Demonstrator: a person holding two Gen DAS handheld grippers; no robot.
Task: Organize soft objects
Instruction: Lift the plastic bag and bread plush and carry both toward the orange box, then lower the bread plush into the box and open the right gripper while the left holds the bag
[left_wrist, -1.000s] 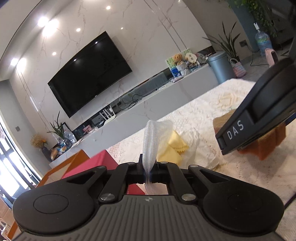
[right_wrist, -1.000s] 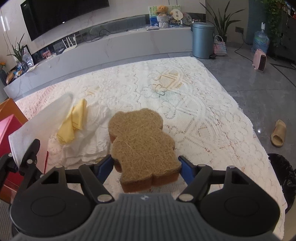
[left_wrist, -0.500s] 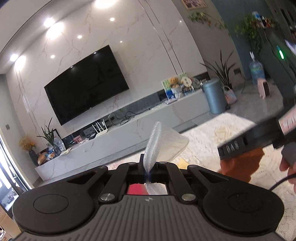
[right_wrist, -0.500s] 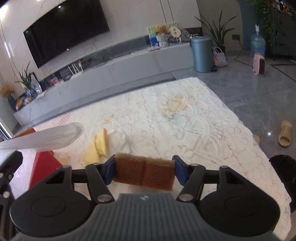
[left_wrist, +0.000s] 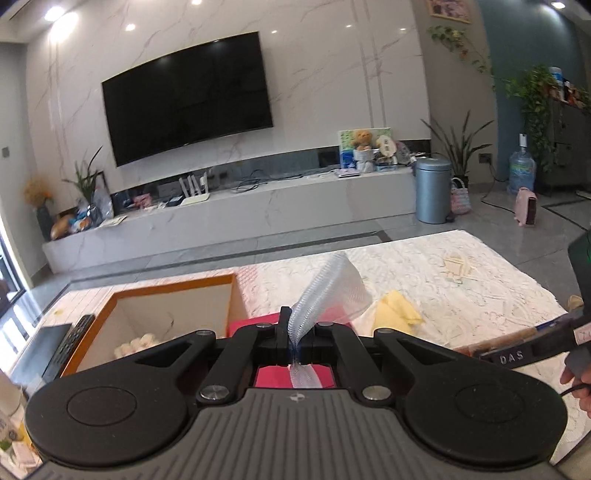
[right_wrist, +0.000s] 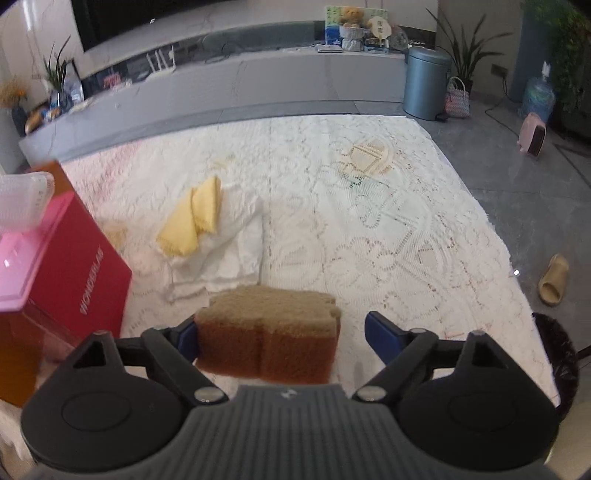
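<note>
A lace cloth (right_wrist: 369, 229) is spread under everything. A red box (right_wrist: 70, 273) stands left. The sponge (right_wrist: 267, 339) (bear-shaped) lies between the right gripper's (right_wrist: 280, 332) opening jaws, one finger clear. A clear mesh pad (left_wrist: 325, 291) is clamped by the left gripper (left_wrist: 295, 343).

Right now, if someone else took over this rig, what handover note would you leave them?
Left gripper: shut on a clear mesh sheet, held up above the pink box.
Right gripper: jaws opening; the brown sponge sits between them, against the left finger, with a gap at the right finger.
On the tablecloth: yellow cloth lying on a white cloth.
Done: something white already lies in the orange-rimmed box.
Left: put away the sheet, sponge and both cloths.
</note>
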